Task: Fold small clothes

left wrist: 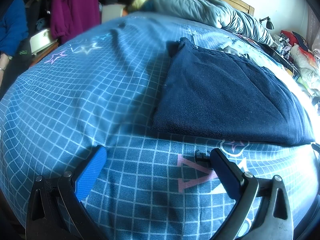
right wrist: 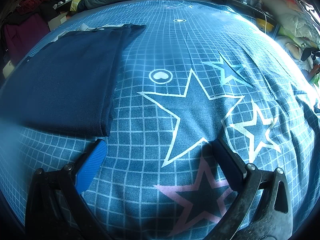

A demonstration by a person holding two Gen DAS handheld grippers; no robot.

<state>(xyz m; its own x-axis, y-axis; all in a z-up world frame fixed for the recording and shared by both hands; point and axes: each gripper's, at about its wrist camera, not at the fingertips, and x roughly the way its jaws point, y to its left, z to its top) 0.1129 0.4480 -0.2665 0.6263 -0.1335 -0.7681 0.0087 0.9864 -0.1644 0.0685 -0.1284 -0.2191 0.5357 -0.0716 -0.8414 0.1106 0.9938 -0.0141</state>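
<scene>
Left gripper (left wrist: 158, 156): jaws spread wide, nothing held between them, only the grid-printed bed cover (left wrist: 80, 100) seen in the gap. Right gripper (right wrist: 158, 150): jaws likewise spread wide and empty, set over a large white-outlined star (right wrist: 192, 108) on the cover. Garment (left wrist: 226, 98): one dark navy piece, laid flat on the bed, apparently folded lengthwise already, with a small pale button (left wrist: 196, 47) at its far end. From the left gripper the garment lies ahead and to the right, its near hem just beyond the jaw tips and not touched. From the right gripper the garment (right wrist: 60, 80) lies ahead and to the left, its near right corner just beside the left jaw tip; contact cannot be confirmed. Long axis: running away from both grippers, from the near hem toward the far end by the grey quilt (left wrist: 210, 10). Position judged: garment between the two grippers, the near hem being the closest edge to both, the right gripper slightly nearer to a corner. Next move judged: each near corner to be taken and carried toward the far end.
</scene>
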